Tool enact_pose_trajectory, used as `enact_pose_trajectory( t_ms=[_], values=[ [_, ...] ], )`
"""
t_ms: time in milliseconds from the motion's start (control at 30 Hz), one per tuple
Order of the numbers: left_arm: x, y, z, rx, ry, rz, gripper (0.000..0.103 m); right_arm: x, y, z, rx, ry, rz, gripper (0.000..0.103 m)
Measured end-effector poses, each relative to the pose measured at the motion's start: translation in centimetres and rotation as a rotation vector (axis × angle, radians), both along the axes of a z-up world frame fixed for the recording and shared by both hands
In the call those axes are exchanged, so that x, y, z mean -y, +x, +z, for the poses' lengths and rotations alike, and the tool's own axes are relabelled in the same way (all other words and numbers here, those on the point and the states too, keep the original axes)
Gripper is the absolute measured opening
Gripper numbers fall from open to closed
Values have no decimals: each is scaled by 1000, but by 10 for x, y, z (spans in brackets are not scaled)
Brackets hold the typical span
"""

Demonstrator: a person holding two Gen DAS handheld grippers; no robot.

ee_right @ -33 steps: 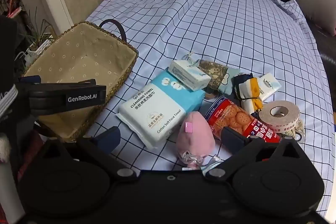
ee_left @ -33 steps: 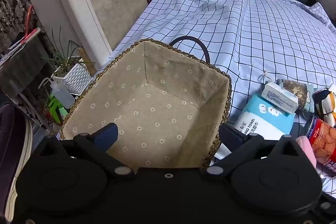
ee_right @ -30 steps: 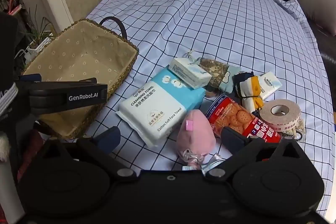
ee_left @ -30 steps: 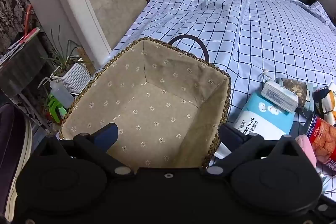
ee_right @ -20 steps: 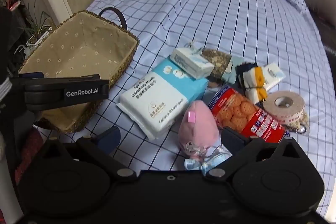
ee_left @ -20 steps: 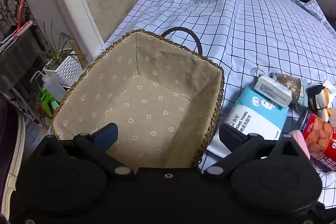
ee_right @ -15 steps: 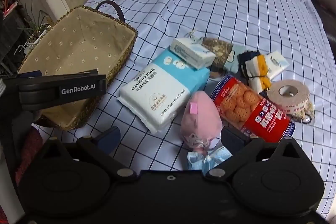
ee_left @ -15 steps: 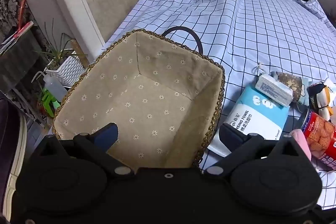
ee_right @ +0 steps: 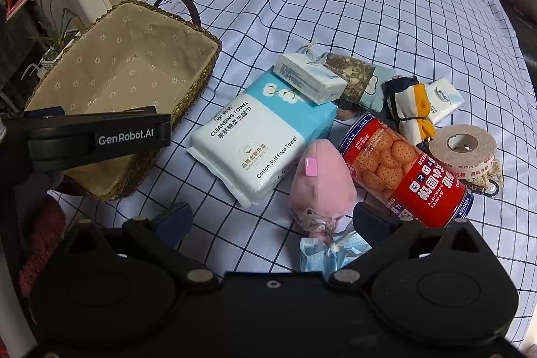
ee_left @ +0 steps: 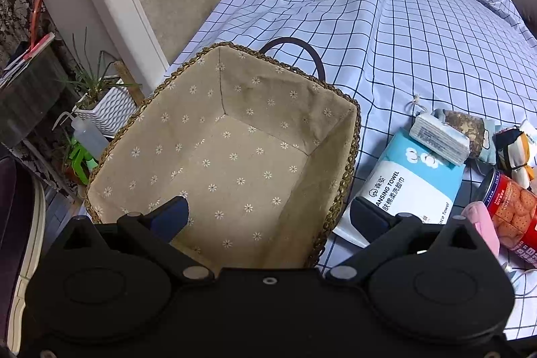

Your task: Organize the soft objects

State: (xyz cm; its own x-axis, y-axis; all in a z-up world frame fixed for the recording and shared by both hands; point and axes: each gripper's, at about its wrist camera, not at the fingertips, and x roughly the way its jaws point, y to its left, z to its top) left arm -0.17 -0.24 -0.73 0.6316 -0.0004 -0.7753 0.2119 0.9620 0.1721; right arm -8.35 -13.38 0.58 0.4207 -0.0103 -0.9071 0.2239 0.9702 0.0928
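- Left wrist view: the left gripper [ee_left: 268, 213] has its jaws wide apart and holds nothing. It hangs over the near end of the rectangular woven basket with beige flowered cloth lining [ee_left: 352, 136], which is empty inside. The soft packet of cotton face towels, white and light blue [ee_left: 412, 187], lies just beside the right wall of the basket on the blue checked cloth [ee_left: 419, 39].
- Right wrist view: the right gripper [ee_right: 272, 218] is also spread open and empty. The pink plush pouch of egg shape [ee_right: 319, 183] lies just ahead, nearer to the right finger, with its long axis pointing away from the claw. A crumpled light blue face mask [ee_right: 322, 254] touches its near end.
- The right hand is the nearer one to the pouch, I think; the basket is to the left.
- The pouch looks fuzzy and yielding. The red biscuit can [ee_right: 402, 166] beside it is rigid, and the tape roll [ee_right: 463, 150] too.
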Motion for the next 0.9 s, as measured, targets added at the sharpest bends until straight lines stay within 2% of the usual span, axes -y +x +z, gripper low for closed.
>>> enact_pose_trajectory(
  t_ms=[900],
  values=[
    [2, 0, -3, -9, 4, -1, 99, -1, 2, -8, -37, -6, 18, 102]
  ],
)
